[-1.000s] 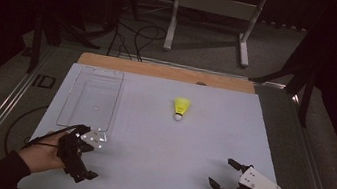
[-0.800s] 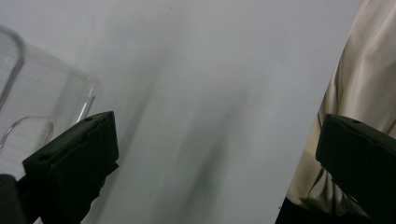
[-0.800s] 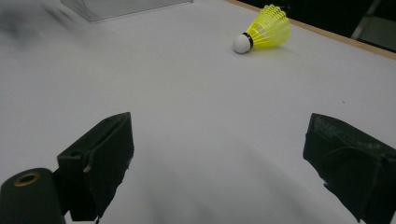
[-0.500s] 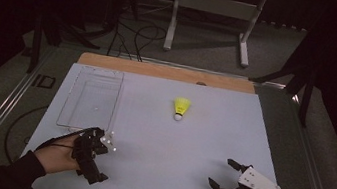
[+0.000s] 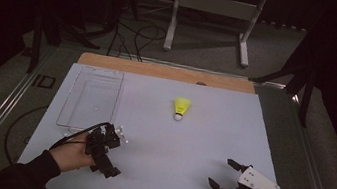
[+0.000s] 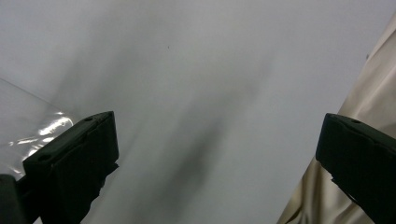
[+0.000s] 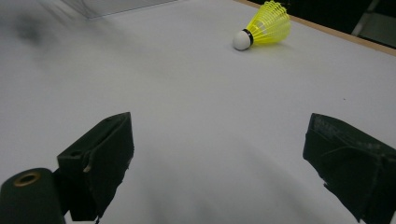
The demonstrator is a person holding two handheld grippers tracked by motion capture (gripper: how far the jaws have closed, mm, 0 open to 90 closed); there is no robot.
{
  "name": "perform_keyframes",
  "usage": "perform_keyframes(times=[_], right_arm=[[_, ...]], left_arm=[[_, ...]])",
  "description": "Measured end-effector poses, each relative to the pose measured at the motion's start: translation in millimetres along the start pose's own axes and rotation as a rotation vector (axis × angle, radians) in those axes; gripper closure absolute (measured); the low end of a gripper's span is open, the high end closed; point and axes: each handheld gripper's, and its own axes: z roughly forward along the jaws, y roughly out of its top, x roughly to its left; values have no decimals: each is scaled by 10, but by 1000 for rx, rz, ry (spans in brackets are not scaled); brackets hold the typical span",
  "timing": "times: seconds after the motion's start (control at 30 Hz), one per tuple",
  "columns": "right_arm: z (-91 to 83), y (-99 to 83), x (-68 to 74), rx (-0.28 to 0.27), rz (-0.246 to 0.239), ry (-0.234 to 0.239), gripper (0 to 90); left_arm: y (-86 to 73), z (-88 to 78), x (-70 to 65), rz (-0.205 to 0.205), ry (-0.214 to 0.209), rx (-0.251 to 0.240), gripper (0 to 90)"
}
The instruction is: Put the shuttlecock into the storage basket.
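- My tongs have matt black plastic jaws.
- The shuttlecock has a glossy yellow plastic skirt and a smooth white cap.
- The bench top is smooth, matt and pale, with a wooden edge at 12 o'clock.
- The tray is clear glossy plastic.

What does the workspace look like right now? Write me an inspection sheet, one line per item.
Surface: pale table top with a wooden strip along the far edge.
Job's things: yellow shuttlecock lying on its side near the middle, white tip toward the person; clear tray at far left, nothing seen in it.
Clutter: nothing seen.
Grippers: left gripper near the tray's near corner, jaws wide open, holding nothing; right gripper at the near right, jaws wide open, holding nothing.
Cables: black cable looping off the table's left side; more cables on the floor beyond.
Surroundings: dark room, metal stand on the floor behind the table.
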Motion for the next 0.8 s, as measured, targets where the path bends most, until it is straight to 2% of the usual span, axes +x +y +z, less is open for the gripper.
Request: perform_keyframes(times=[0.13,0.27,0.47,0.63,0.8], right_arm=[[1,-1,-2,-1,-1,0,88],[1,-2,-4,-2,-1,0,88],[6,-2,-1,1,-1,-2,88],[6,-2,-2,0,0,-2,88],[3,-1,0,-1,-1,-4,88]], left_arm=[[72,20,17,-45,4,-4,2],[152,52,16,-61,10,6,2],[282,75,-7,-50,-7,18,2],[390,96,6,-59,-18,32,2],[517,107,17,-66,-13,32,2]])
